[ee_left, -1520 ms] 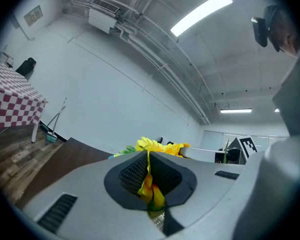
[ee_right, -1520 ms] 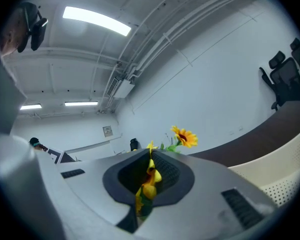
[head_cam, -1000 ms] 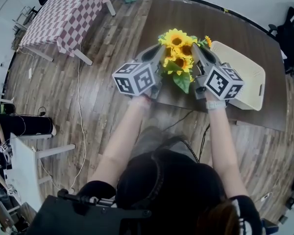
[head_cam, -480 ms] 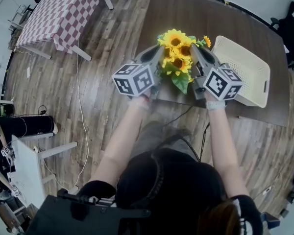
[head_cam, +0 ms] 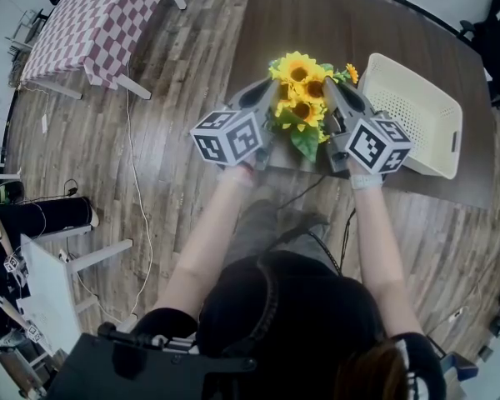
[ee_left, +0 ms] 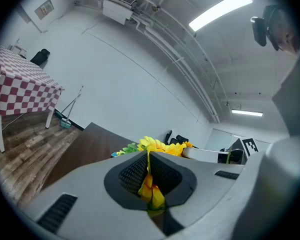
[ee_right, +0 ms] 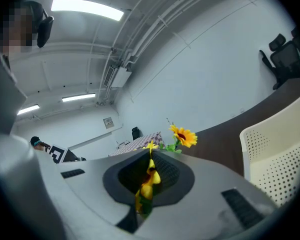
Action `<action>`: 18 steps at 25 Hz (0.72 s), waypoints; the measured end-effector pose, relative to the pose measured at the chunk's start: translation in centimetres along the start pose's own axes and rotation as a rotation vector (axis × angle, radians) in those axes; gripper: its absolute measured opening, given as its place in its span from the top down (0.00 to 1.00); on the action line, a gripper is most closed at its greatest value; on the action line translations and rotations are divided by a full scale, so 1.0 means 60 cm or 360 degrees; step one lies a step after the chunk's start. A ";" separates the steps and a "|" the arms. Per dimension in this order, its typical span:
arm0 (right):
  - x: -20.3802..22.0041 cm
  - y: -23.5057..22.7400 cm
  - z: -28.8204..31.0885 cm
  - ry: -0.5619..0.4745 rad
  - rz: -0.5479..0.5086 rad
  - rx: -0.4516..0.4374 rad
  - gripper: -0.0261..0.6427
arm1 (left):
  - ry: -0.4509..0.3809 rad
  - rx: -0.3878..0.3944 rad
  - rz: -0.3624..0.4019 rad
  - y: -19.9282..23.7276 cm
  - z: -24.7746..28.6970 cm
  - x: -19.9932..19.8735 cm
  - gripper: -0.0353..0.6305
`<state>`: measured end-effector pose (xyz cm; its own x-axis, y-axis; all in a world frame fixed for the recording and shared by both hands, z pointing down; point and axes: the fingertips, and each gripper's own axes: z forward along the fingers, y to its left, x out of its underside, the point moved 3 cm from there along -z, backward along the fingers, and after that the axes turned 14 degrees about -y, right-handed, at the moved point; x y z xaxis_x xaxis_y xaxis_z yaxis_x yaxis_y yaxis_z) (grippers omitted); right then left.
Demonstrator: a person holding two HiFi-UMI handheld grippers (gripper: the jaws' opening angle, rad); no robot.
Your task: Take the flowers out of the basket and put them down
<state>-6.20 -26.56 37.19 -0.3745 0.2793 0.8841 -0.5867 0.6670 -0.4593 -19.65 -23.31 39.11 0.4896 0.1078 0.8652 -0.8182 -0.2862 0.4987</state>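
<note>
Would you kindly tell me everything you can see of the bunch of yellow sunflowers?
The bunch of yellow sunflowers has several yellow blooms with brown centres and green leaves. It stands upright, pinched from either side by the left gripper and right gripper, petals caught between each one's shut jaws. It is outside the cream perforated plastic basket, over the near edge of the dark brown table.

Grey left gripper (head_cam: 271,90) and right gripper (head_cam: 329,90) carry black-and-white marker cubes (head_cam: 229,137); the sleeves (head_cam: 161,319) are black.
</note>
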 end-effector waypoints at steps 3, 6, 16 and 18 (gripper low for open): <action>0.012 -0.005 -0.002 0.0011 0.0010 0.0012 0.96 | 0.0023 -0.0004 -0.0003 0.007 -0.001 0.012 0.93; 0.021 -0.007 -0.001 0.0025 0.0023 0.0022 0.96 | 0.0043 -0.0009 -0.0022 0.015 -0.002 0.020 0.93; 0.052 -0.020 -0.016 0.0050 0.0075 0.0072 0.96 | 0.0108 -0.0016 -0.0053 0.027 -0.002 0.050 0.93; 0.057 -0.023 -0.017 0.0056 0.0085 0.0081 0.96 | 0.0120 -0.0020 -0.0062 0.030 -0.001 0.055 0.93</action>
<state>-5.94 -25.81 40.94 -0.3812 0.3384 0.8603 -0.6027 0.6146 -0.5089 -19.52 -23.40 42.89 0.4974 0.1904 0.8464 -0.8029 -0.2685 0.5322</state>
